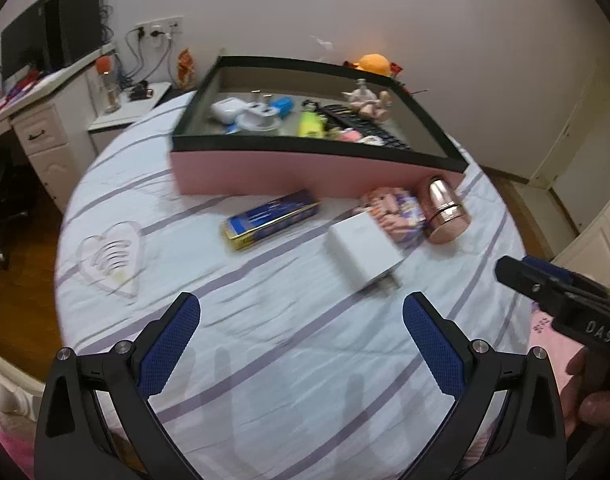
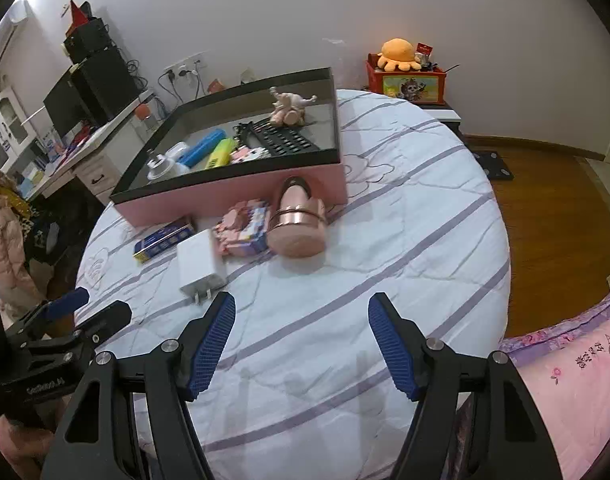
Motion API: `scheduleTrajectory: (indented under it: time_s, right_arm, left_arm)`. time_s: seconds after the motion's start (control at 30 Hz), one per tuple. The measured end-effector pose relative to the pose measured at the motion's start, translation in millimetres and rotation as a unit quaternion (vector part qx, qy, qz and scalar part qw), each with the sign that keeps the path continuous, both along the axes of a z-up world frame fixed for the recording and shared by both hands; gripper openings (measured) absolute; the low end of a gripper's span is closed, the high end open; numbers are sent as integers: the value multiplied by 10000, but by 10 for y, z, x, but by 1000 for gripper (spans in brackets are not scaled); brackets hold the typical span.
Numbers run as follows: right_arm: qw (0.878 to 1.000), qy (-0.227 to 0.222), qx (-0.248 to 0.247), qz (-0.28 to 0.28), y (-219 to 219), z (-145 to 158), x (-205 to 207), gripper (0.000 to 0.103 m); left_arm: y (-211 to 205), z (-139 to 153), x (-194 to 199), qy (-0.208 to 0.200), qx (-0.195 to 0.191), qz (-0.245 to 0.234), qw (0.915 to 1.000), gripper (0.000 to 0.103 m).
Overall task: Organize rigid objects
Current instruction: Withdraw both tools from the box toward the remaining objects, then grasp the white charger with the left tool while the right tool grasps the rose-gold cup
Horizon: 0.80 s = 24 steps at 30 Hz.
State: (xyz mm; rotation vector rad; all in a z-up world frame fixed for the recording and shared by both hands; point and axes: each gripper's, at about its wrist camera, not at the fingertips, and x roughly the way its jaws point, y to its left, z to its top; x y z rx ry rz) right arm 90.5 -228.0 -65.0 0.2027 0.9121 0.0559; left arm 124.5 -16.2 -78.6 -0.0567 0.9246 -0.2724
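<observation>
White charger (image 2: 201,266) just beyond the spread, empty right gripper (image 2: 302,312) (left gripper (image 1: 301,312) likewise agape).

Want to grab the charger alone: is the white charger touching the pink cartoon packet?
Cannot tell. In the right wrist view the white charger lies close against the pink cartoon packet, with no clear gap or contact.
</observation>
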Motion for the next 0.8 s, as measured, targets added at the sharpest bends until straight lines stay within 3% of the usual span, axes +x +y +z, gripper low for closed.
scheduleTrajectory:
  time_s: [0.23, 0.57, 0.8]
  right_arm:
    - [10000, 9, -12, -50, -101, -4, 154, 71]
    - [9998, 130, 85, 153, -177, -122, 459, 71]
    - [9987, 176, 288, 394, -115, -195, 686, 71]
  left_arm:
    - [-358, -153, 240, 192, 7, -43, 9998, 103]
    - [-525, -362, 495, 399, 194, 255, 9987, 101]
    - [-539, -420, 529, 240, 426, 393, 9980, 98]
